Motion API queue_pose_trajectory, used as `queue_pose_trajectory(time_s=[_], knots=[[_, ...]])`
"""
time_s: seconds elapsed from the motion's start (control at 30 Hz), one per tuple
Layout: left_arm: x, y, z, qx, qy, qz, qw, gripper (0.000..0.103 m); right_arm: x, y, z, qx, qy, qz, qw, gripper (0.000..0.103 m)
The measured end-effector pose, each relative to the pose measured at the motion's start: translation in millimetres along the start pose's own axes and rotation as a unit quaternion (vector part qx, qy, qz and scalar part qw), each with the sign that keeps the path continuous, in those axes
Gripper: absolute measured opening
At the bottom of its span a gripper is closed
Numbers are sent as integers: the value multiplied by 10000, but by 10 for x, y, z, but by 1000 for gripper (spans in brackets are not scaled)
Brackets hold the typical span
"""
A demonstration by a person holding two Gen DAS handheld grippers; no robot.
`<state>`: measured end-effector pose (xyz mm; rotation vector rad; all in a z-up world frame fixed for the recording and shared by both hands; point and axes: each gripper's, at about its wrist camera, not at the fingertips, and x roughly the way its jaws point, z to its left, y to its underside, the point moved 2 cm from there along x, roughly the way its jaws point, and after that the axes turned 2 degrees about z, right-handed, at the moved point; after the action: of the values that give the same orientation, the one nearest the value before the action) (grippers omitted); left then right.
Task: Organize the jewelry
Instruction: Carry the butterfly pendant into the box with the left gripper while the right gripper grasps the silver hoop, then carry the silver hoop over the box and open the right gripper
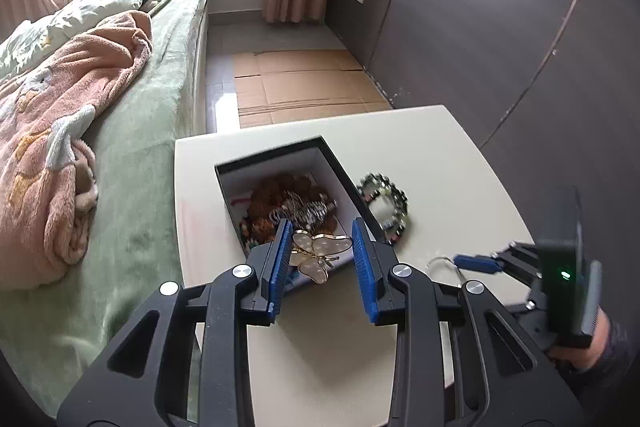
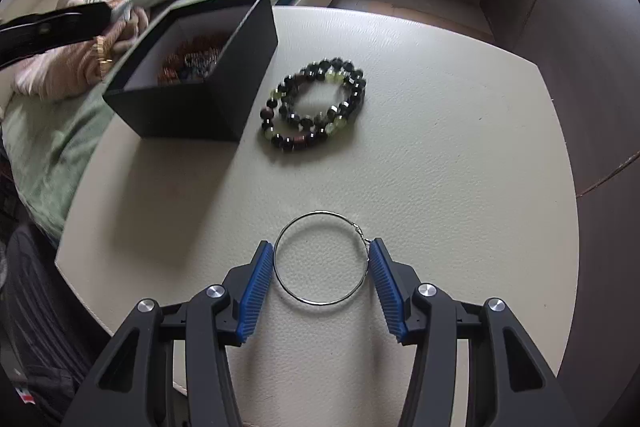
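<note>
While the left gripper (image 1: 321, 247) carries a pearly butterfly brooch (image 1: 318, 255) between its part-open jaws, seemingly pinched at the left pad though the hold cannot be read for sure, it hangs over the near edge of the black box (image 2: 192, 99). The right gripper (image 2: 321, 269) is down on the table (image 2: 440, 187), its pads bracketing a thin silver hoop (image 2: 320, 258) that lies flat, touching or all but touching it on both sides. Several pieces already lie heaped inside the box. A beaded bracelet (image 2: 316, 105) rests just beside the box, untouched. By my judgement the sorting is well underway: the brooch, the hoop and the bracelet remain.
</note>
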<state>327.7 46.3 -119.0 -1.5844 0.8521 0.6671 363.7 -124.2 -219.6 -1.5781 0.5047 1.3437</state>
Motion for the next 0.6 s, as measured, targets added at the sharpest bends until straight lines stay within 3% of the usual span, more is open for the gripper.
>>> queue_pose_trajectory(time_s=[0.17,0.23,0.27,0.6], knots=[[93,-153,84,-142,-62,-27,9999,34,-216,-133,-31,118,-124,-243,9996,49],[93,-216,120,-209,-76,-87,9997,78,-285,-177,-23,152,-161,-336,9992,49],[63,-231,131,-227,-129,-188,9995,82,-322,-207,-26,178,-198,-388,9989,49],[-84,-146,470,-509,-146,-257,9983,83,-626,-705,191,286,-586,-929,9935,49]])
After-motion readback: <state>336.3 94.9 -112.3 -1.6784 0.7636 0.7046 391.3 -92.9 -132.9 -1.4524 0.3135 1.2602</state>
